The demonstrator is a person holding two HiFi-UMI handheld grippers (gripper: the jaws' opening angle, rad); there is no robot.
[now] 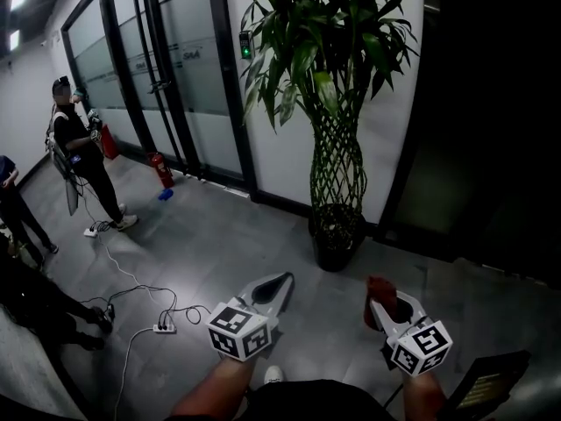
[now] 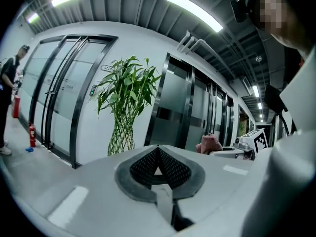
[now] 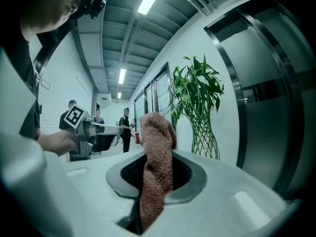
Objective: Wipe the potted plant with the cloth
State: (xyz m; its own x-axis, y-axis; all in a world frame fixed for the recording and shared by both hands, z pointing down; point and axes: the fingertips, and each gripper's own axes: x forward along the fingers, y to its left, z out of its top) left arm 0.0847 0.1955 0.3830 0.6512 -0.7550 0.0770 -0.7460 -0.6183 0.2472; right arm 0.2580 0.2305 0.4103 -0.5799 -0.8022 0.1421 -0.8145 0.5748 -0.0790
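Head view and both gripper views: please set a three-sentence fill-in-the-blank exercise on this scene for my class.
1. The right tool is shut on a reddish-brown ____.
2. The left tool is shut and holds ____.
3. The potted plant stands in a ____ pot.

Missing words: cloth; nothing; black.

Potted plant (image 1: 337, 160) by wall (image 1: 282, 152), beyond left gripper (image 1: 286, 278); cloth (image 3: 157, 154) in right gripper (image 1: 377, 296)
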